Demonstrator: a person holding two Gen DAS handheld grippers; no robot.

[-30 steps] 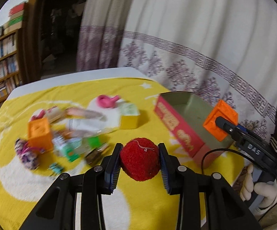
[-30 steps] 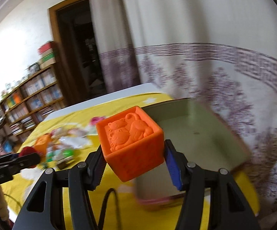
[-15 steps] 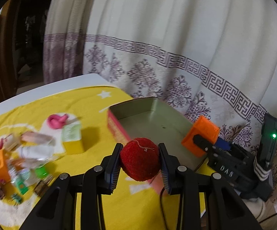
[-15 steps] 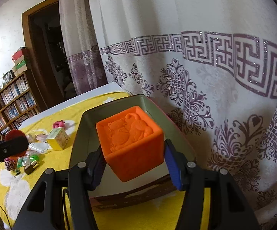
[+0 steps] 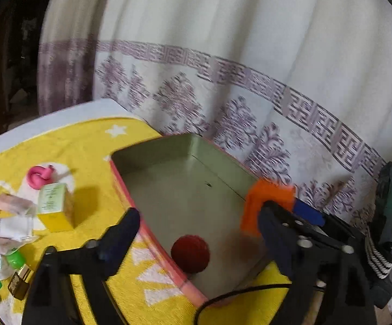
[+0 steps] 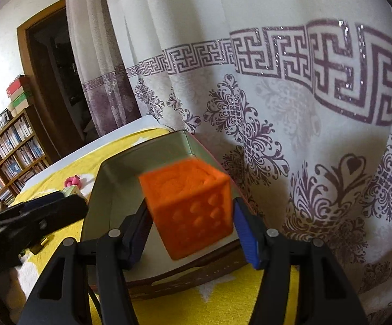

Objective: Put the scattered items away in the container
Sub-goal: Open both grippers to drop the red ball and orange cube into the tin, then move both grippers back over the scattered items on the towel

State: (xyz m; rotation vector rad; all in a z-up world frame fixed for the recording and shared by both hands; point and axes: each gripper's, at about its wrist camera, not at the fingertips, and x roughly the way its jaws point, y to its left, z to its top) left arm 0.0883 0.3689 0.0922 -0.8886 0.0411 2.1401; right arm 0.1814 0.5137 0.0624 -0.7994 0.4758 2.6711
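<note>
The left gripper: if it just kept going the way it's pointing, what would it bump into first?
Probably the red ball in the tin. The left gripper is open and aimed into the tin, with the ball between its fingers' line; depth is hard to judge.

A home living room: a patterned white curtain (image 6: 291, 103) hangs straight ahead of the right gripper (image 6: 190, 230), with a full bookshelf (image 6: 11, 149) and wooden doorway (image 6: 49, 81) to its left.

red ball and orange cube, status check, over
Left hand-held gripper open; red ball in the tin. Right hand-held gripper around orange cube, blurred; grip unclear. Nothing in the way.
</note>
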